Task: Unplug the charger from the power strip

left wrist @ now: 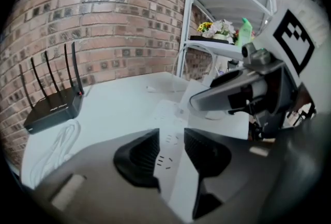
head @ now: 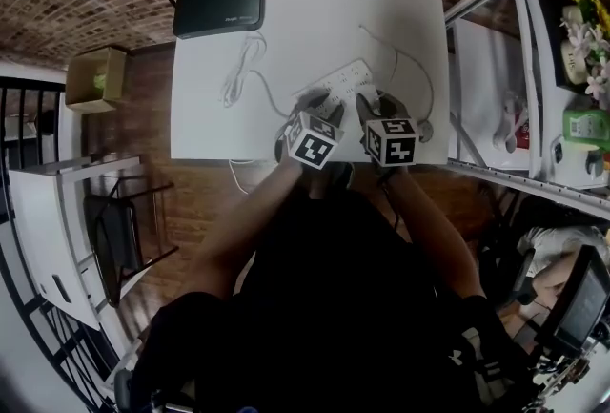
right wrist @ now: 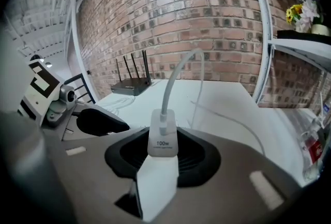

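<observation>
A white power strip (head: 338, 80) lies on the white table (head: 286, 10), running from the middle toward the front edge. My left gripper (head: 315, 113) is over its near end. In the left gripper view the strip (left wrist: 168, 114) fills the gap of the left gripper (left wrist: 171, 148), both pads against its sides. My right gripper (right wrist: 163, 154) is shut on a white charger (right wrist: 163, 140) marked 100w, whose white cable (right wrist: 176, 75) arches up and away. In the head view the right gripper (head: 381, 113) sits just right of the strip. The charger's prongs are hidden.
A black router (head: 218, 5) with antennas stands at the table's far left corner. A coiled white cable (head: 238, 72) lies left of the strip. A white metal shelf (head: 534, 68) with flowers and bottles flanks the table's right side. A cardboard box (head: 95, 77) and a chair (head: 119, 230) are on the left.
</observation>
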